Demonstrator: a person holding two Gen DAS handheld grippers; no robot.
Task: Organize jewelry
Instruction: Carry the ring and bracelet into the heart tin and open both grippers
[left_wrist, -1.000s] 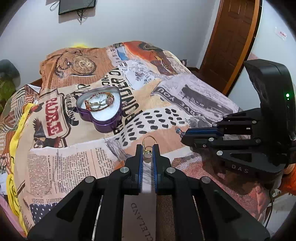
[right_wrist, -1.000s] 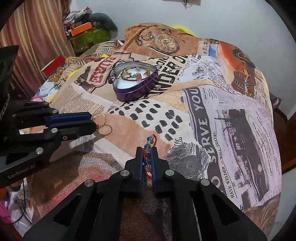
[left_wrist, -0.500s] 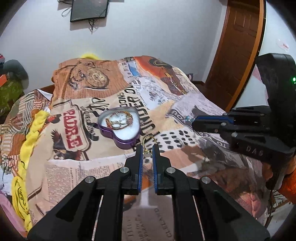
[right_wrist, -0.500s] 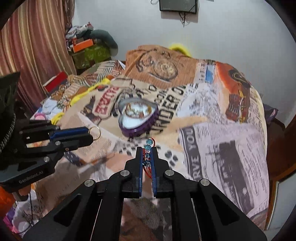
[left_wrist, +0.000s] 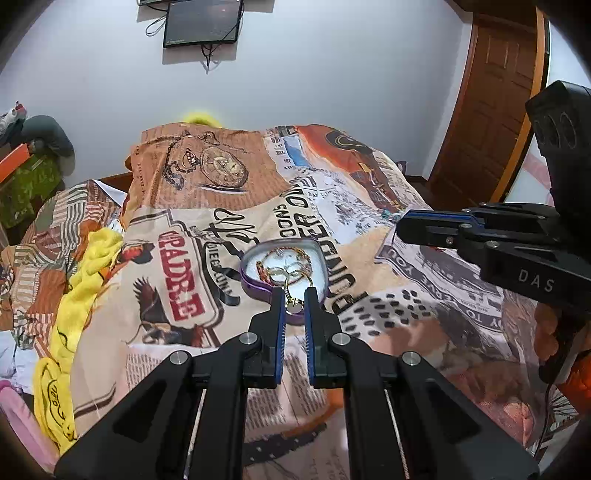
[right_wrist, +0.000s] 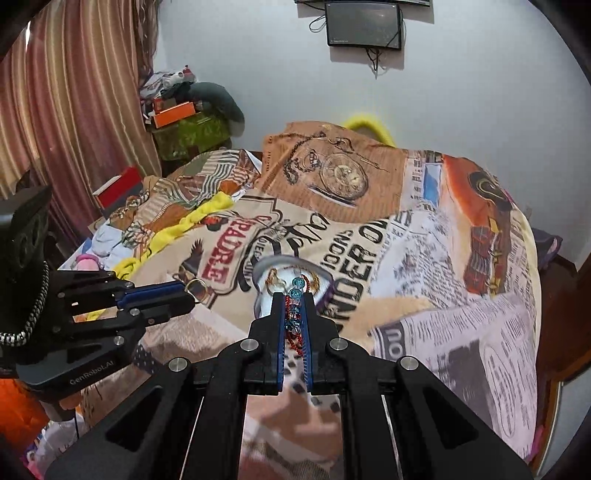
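Observation:
A purple heart-shaped tin (left_wrist: 255, 282) with several gold pieces inside lies open on the printed bedspread; it also shows in the right wrist view (right_wrist: 325, 295). My left gripper (left_wrist: 294, 297) is shut on a gold hoop earring (left_wrist: 297, 280), held in the air in front of the tin; it also shows in the right wrist view (right_wrist: 195, 287). My right gripper (right_wrist: 294, 301) is shut on a red and blue beaded piece (right_wrist: 295, 314), also raised in front of the tin. In the left wrist view the right gripper (left_wrist: 400, 223) is to the right, level with the tin.
The bed is covered by a newspaper-print spread (left_wrist: 332, 192). A yellow cloth (left_wrist: 77, 280) lies along its left side. Clutter and boxes (right_wrist: 177, 110) stand by the curtain at the far left. A wooden door (left_wrist: 491, 92) is at the right, and a screen (left_wrist: 201, 22) hangs on the wall.
Both grippers have risen off the bedspread with their pieces still held. The view has tilted up, and the tin now lines up just beyond each set of fingertips.

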